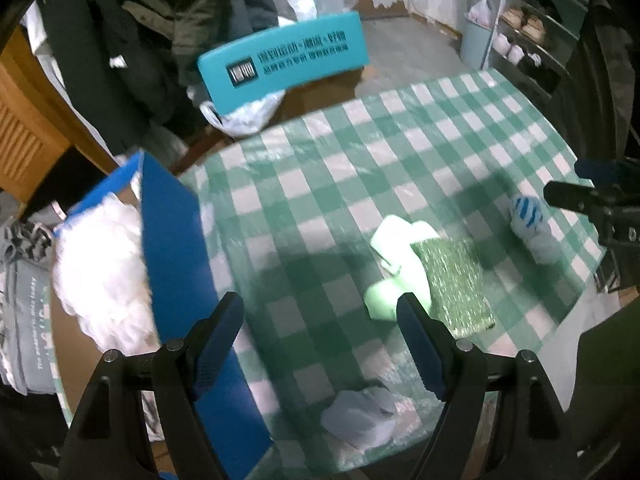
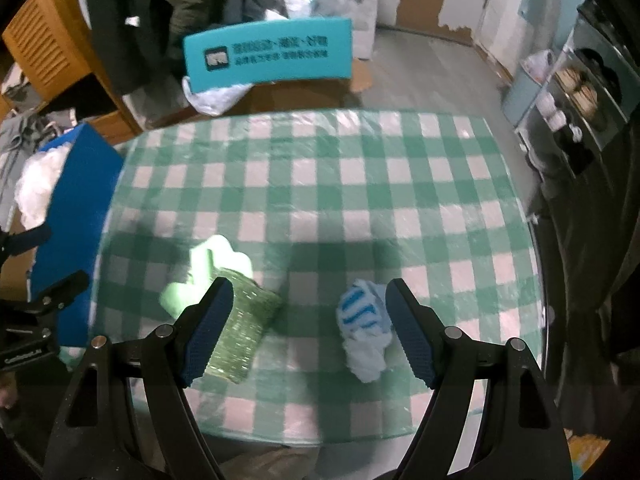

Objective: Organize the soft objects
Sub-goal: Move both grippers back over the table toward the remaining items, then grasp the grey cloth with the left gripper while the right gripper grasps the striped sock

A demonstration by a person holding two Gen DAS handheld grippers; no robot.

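A blue-and-white striped sock lies on the checked tablecloth, just inside my open right gripper's right finger. A green scouring sponge and a pale green soft piece lie to its left. In the left wrist view the sponge and pale green piece sit ahead of my open, empty left gripper. A grey soft object lies between its fingers, lower down. A blue box holding white fluff stands at the table's left edge.
The round table has a green-and-white checked cloth. A teal chair back stands beyond the far edge, with hanging coats and plastic bags behind. A shoe rack is at the right. The right gripper's tip shows in the left wrist view.
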